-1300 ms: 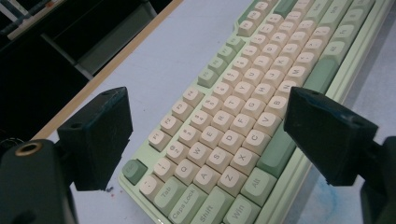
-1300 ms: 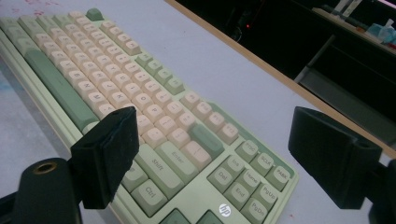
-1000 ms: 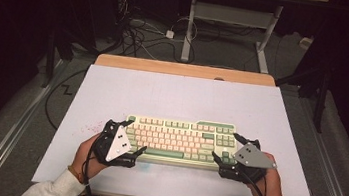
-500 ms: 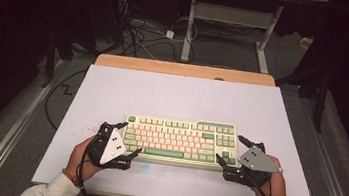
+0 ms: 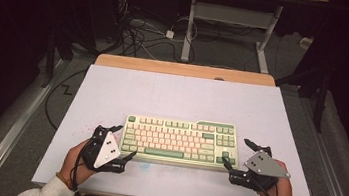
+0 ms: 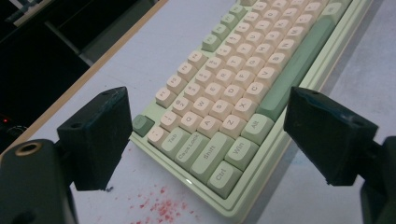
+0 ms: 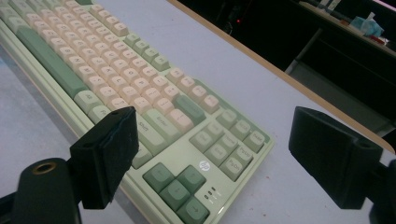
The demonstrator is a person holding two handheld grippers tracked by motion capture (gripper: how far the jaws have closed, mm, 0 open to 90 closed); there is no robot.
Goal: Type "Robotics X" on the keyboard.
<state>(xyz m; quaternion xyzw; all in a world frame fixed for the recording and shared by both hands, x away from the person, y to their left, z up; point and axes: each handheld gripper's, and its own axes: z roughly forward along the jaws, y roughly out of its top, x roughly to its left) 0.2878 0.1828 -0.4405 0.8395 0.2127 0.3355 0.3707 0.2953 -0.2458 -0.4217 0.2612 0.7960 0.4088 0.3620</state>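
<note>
High view: keyboard flanked, not yet gripped

High view: keyboard (image 5: 180, 141) lies lower-centre on the bench (image 5: 182, 96), left hand-held gripper (image 5: 124, 143) and right hand-held gripper (image 5: 239, 153) at its ends.
Left gripper view: jaws apart, straddling the near corner.
Right gripper view: jaws apart; gripping remains.

Overhead light, bright and even on the white table (image 5: 177, 98); surroundings and floor fall off to near black. Short soft shadows under the keyboard (image 5: 180, 140). High view soft, low detail. Gripper views sharp on mid keys, near jaws slightly blurred, far keys softening, mild edge distortion.
</note>
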